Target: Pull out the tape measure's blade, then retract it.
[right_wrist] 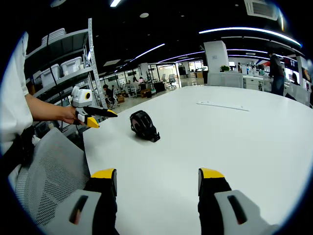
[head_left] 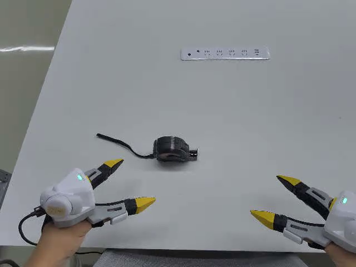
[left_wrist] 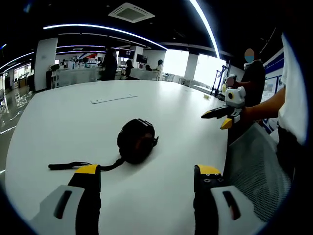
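Left gripper [head_left: 130,182] and right gripper [head_left: 272,197] are hovering, fingers [head_left: 140,204] wide apart, with the tape measure [head_left: 173,149] lying ahead between them on the tabletop [head_left: 233,105]. Probably lining up to grab it from both ends.

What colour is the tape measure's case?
Black; the tape measure shows best in the head view.

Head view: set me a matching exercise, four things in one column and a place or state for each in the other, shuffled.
Things
1. tape measure
2. power strip
3. left gripper
4. right gripper

Places or states
a. lies flat at the far side of the table
b. open, at the near right
c. mid-table, blade not pulled out, black strap trailing left
d. open, at the near left, nearest the strap

Pairs: 1-c; 2-a; 3-d; 4-b
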Tool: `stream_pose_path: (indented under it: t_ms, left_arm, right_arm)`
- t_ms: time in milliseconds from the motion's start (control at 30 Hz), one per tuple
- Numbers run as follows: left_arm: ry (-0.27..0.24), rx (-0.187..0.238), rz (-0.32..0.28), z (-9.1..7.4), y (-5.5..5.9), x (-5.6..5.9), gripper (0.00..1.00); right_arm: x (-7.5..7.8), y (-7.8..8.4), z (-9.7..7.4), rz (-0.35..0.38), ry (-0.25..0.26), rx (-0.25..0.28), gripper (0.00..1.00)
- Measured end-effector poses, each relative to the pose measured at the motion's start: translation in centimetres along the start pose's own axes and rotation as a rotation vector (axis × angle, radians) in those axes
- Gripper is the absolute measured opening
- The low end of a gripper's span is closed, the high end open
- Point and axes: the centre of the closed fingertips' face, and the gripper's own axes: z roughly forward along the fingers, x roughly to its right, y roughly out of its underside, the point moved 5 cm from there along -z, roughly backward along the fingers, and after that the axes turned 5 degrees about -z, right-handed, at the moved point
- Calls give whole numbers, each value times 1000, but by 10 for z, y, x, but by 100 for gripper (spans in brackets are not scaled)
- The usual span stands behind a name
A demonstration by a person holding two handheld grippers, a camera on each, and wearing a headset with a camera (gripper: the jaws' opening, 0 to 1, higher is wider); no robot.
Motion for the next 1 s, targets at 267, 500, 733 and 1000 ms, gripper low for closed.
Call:
stream_pose_path:
  t_ms: [267, 500, 733, 1000]
  left_arm:
    - [12, -18, 33, 12, -4, -4, 73]
    - [21, -22, 49, 27, -13, -4, 71]
    - [40, -31, 45, 41, -15, -5, 71]
    - [58, -52, 57, 53, -19, -13, 71]
  right_arm:
    - [5, 1, 4, 0, -18, 0, 67]
    - [9, 2, 9, -2, -35, 3, 66]
    - [11, 2, 12, -1, -50, 3, 65]
    - [14, 3, 18, 2, -65, 4, 65]
